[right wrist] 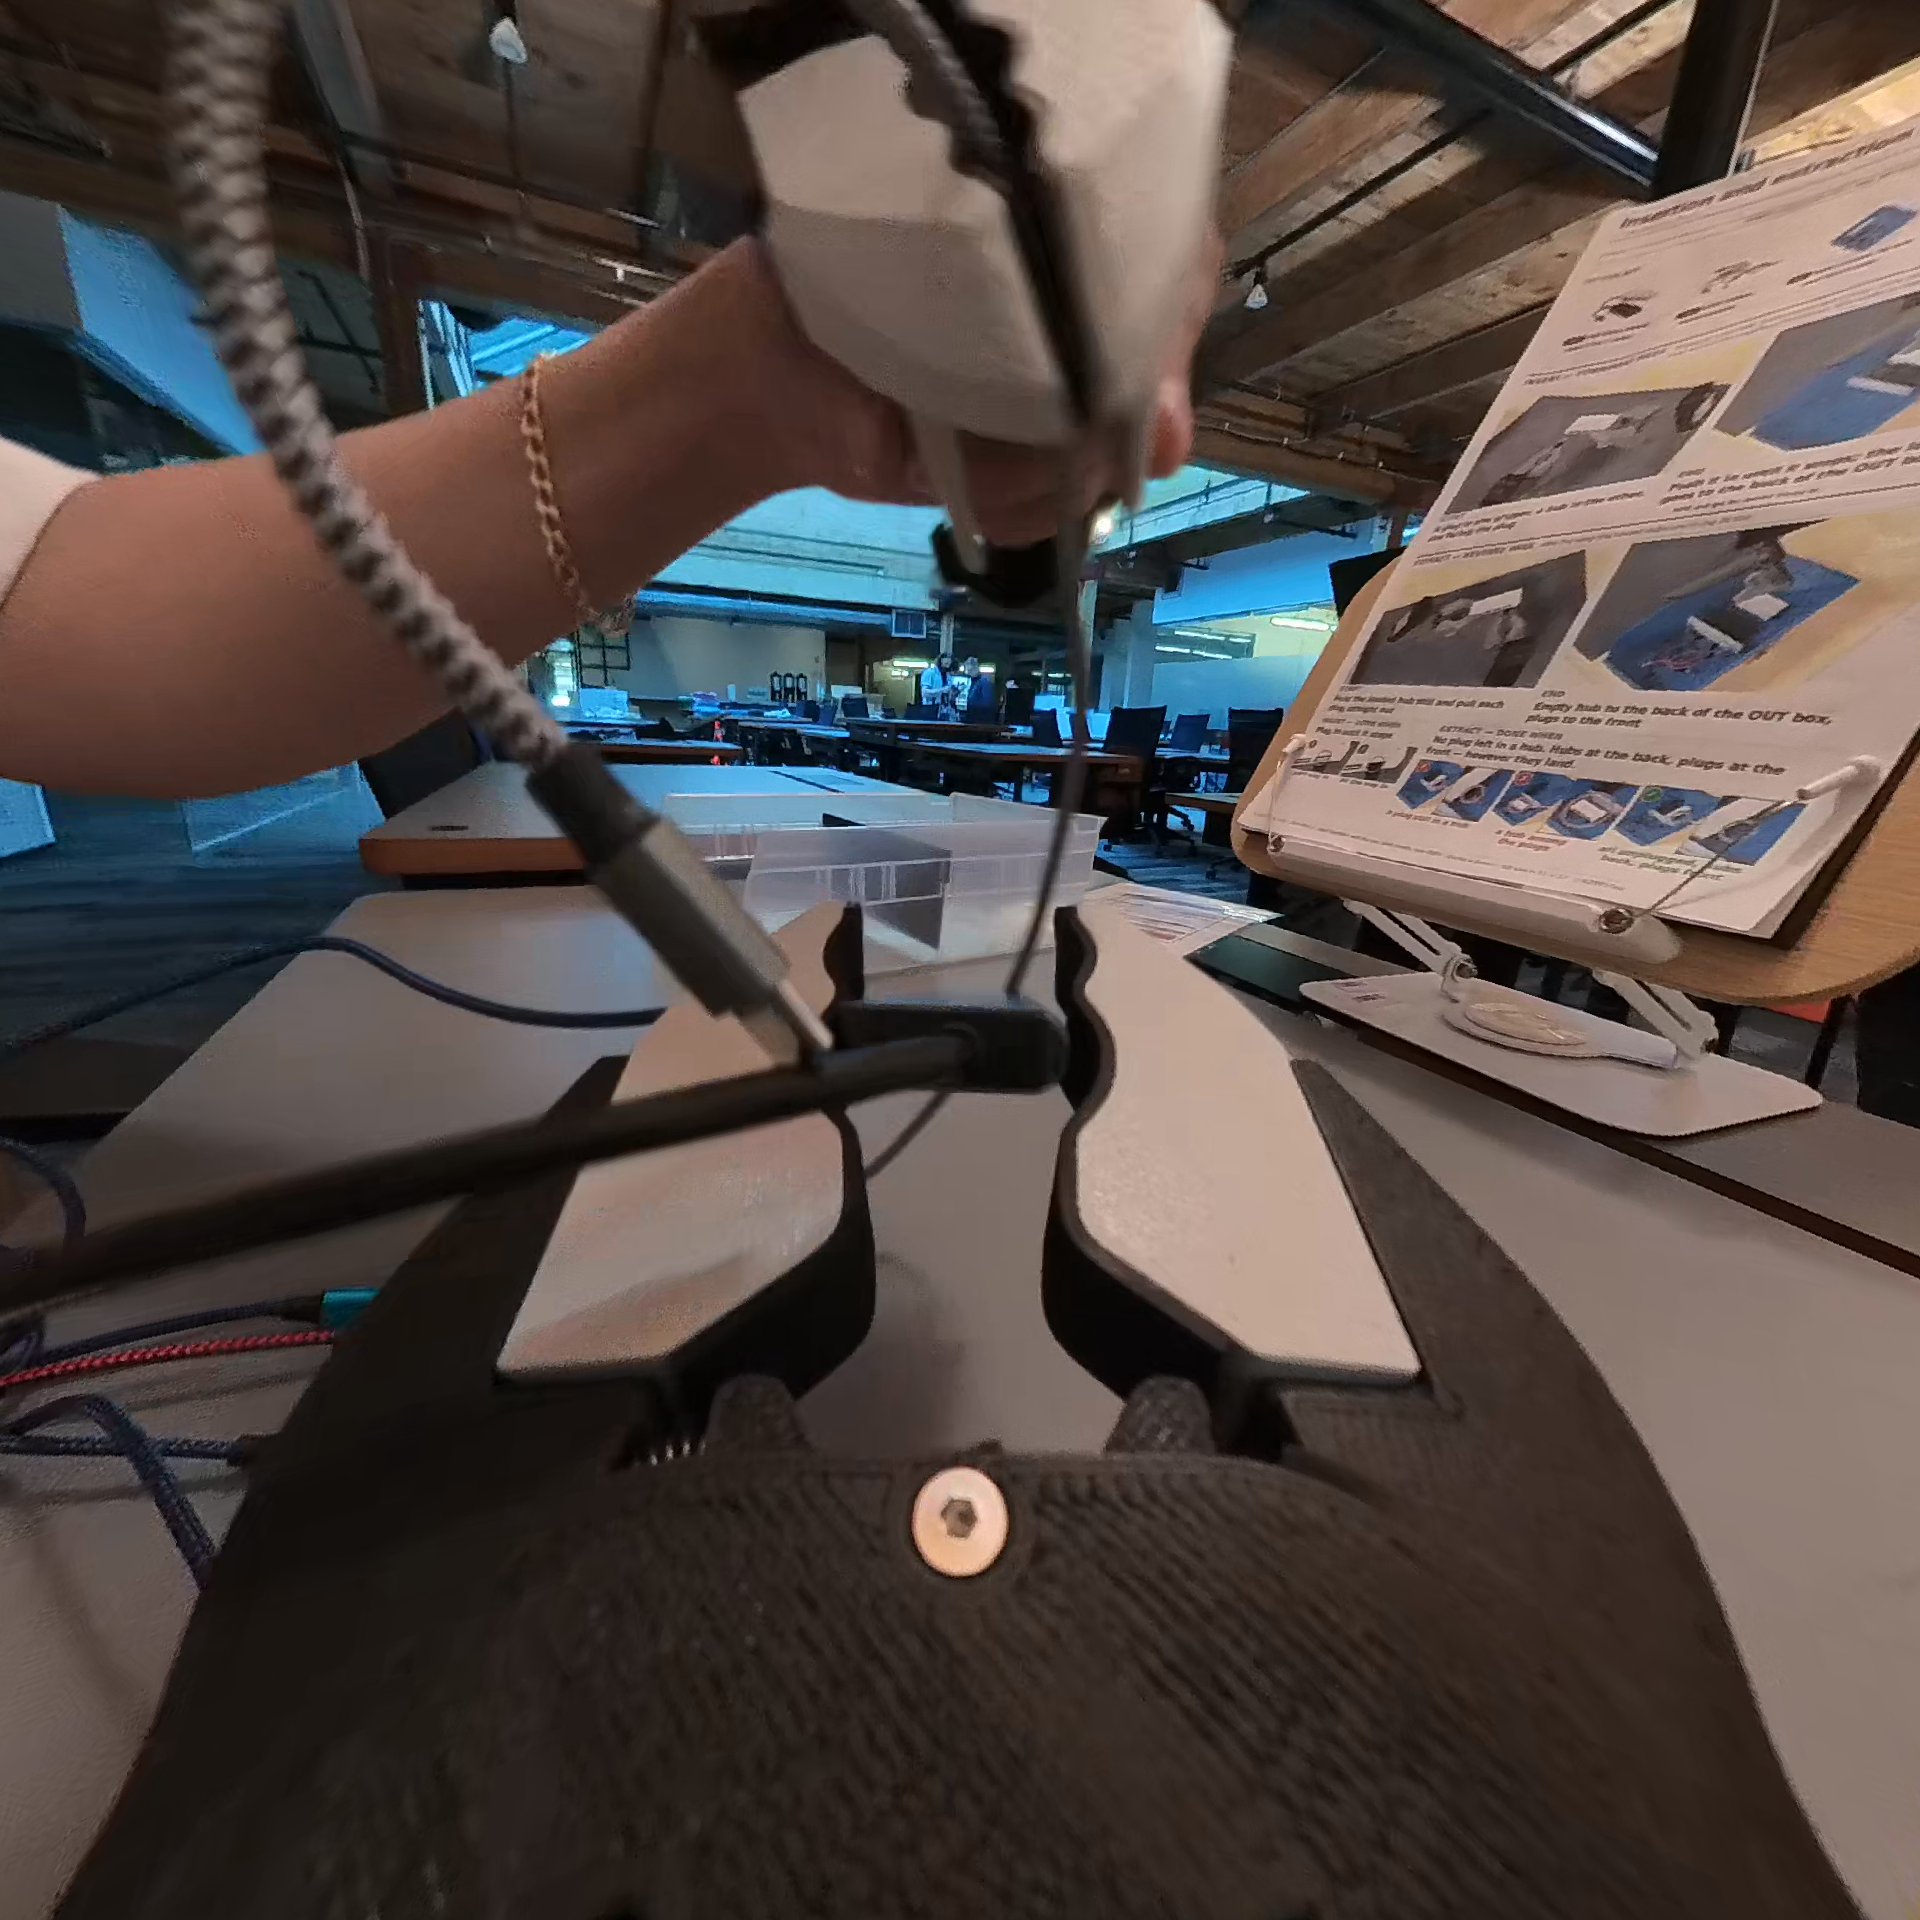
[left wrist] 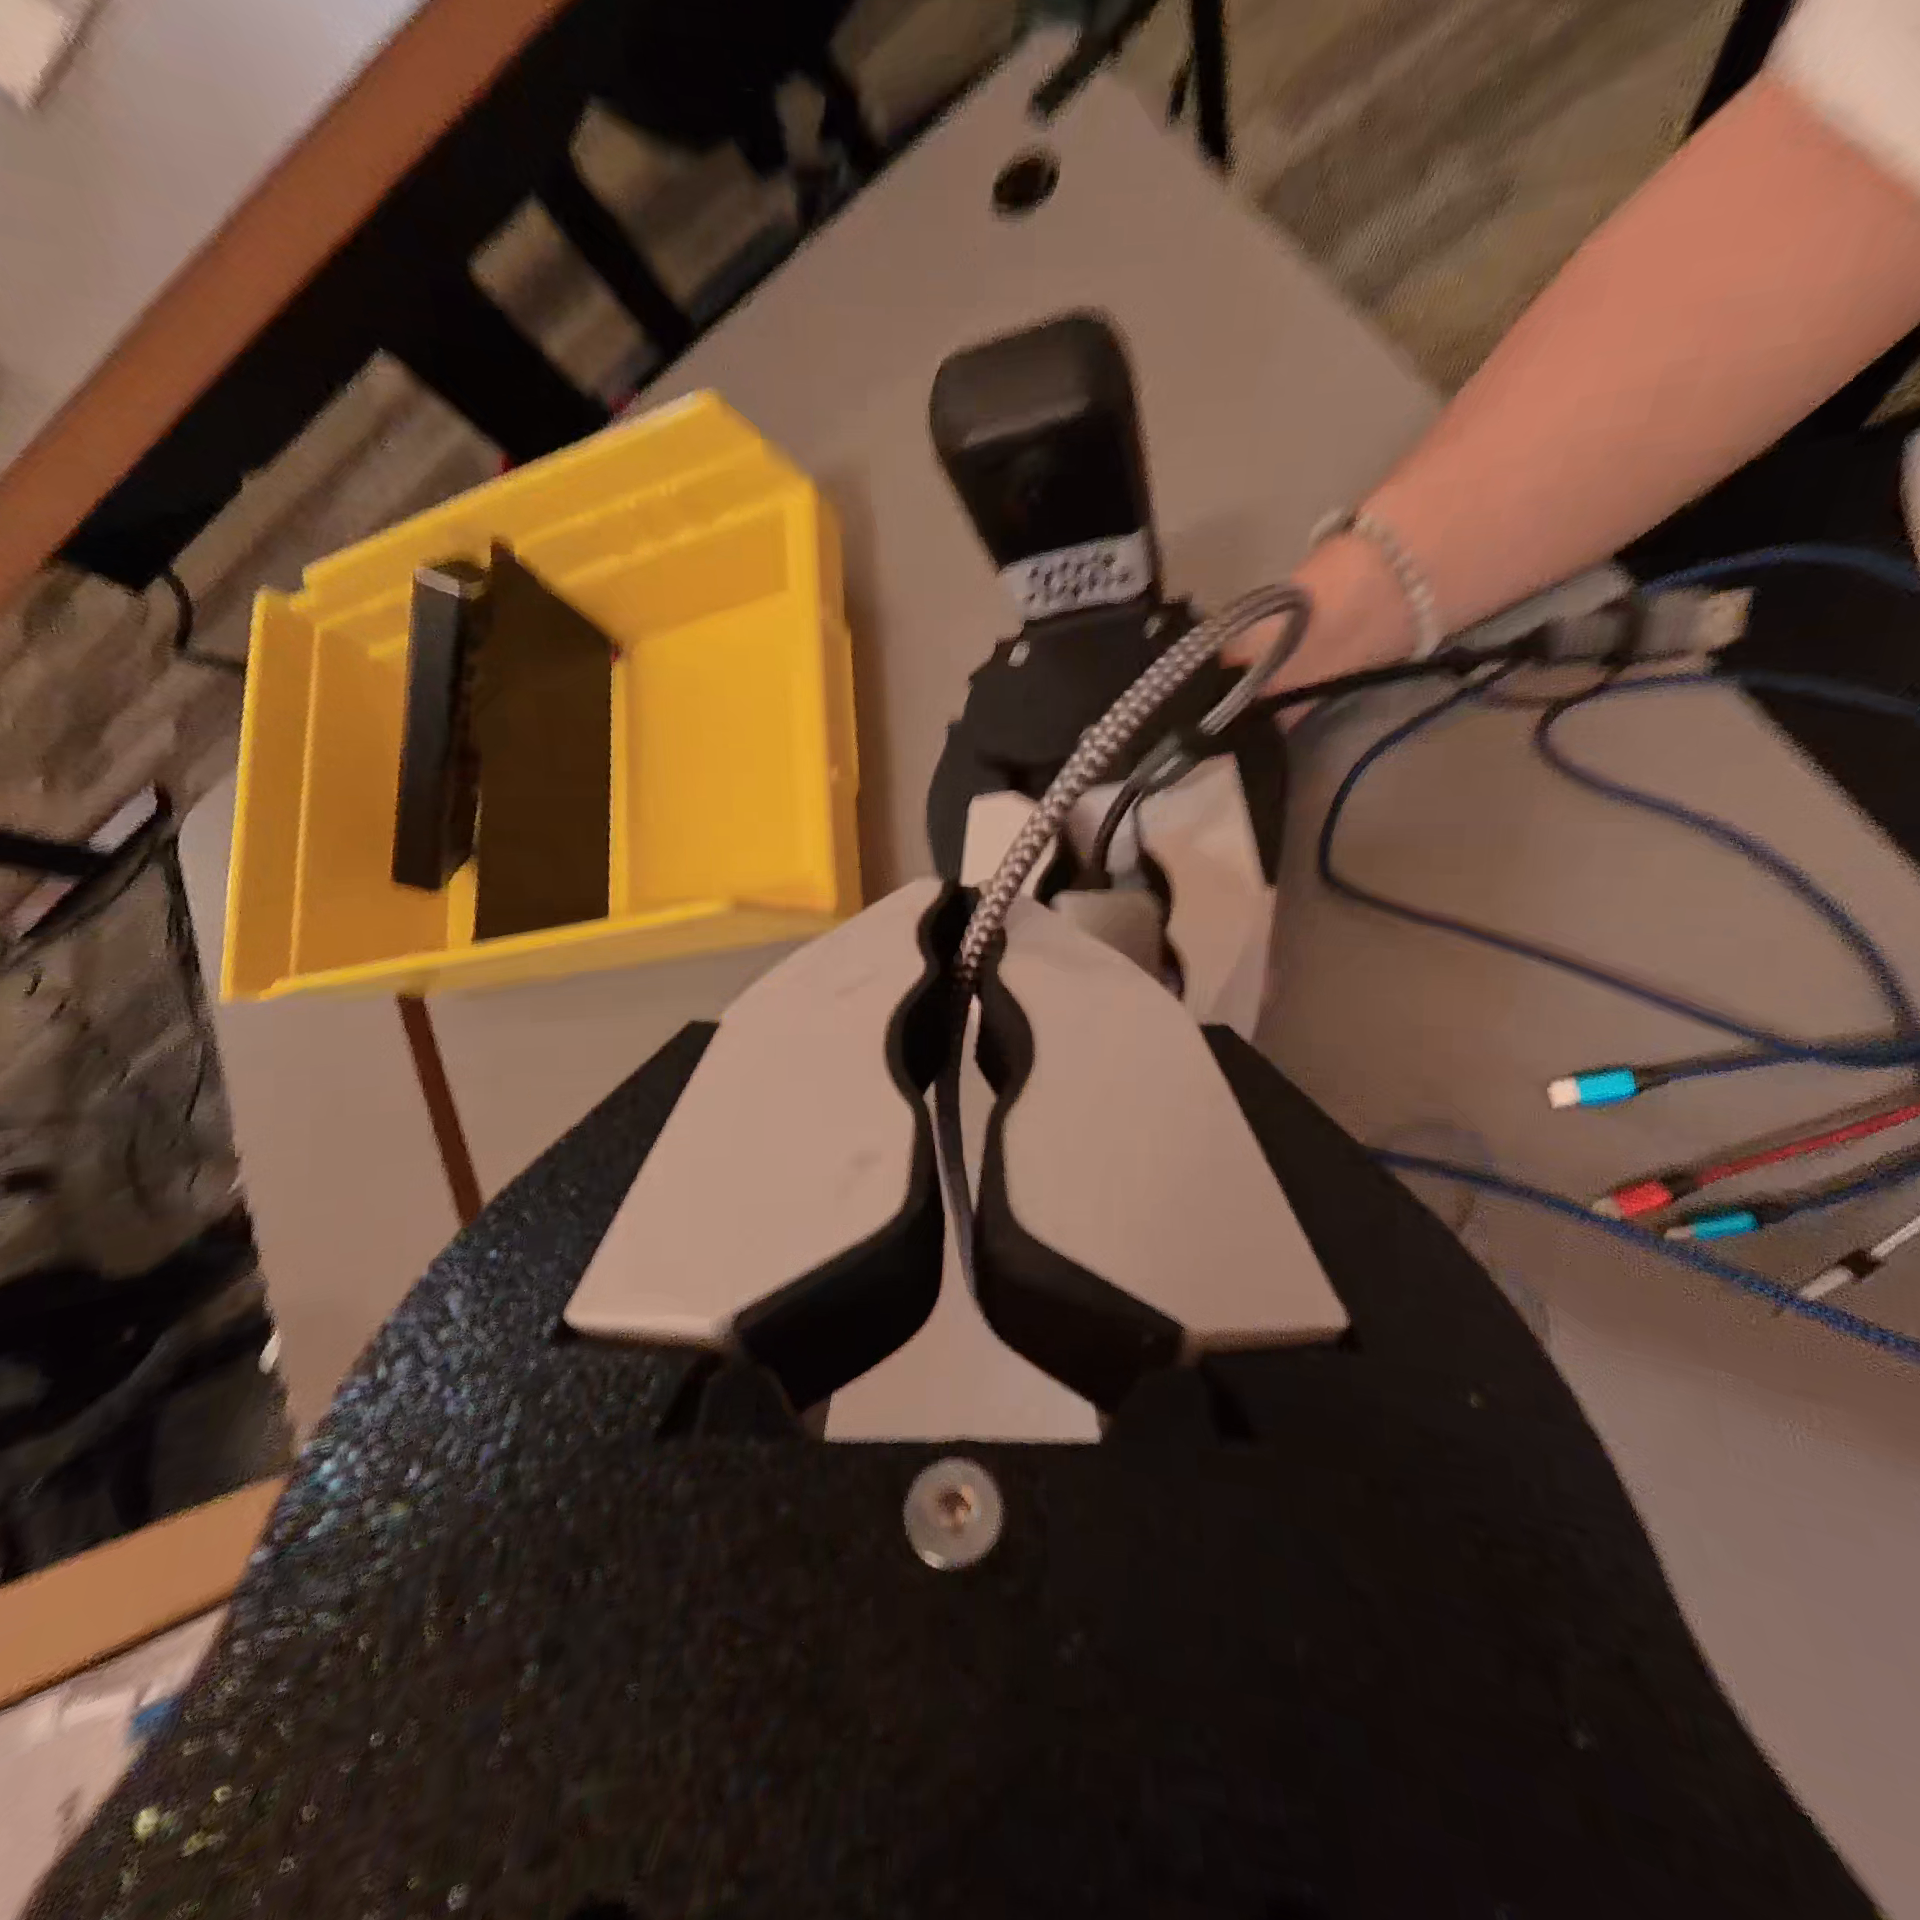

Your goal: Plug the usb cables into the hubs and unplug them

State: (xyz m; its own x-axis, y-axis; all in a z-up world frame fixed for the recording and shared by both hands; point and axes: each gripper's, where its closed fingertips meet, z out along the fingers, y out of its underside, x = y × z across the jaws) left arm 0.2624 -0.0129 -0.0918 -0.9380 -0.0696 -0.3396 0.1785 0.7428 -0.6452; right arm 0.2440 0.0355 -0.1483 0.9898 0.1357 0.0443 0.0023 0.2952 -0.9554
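Observation:
My left gripper is shut on a grey-and-white braided USB cable. In the right wrist view it hangs from above, held by a person's hand. The braided cable loops down to its grey plug. The plug's metal tip meets the left end of a small black hub. My right gripper is shut on that hub just above the table. I cannot tell how far the plug is in. The right gripper also shows in the left wrist view.
A yellow bin at the left holds two black hubs. Loose cables with blue and red plugs lie at the right. A clear plastic box stands behind the hub. A stand with an instruction sheet is at the right. Left tips to right tips: about 8 centimeters.

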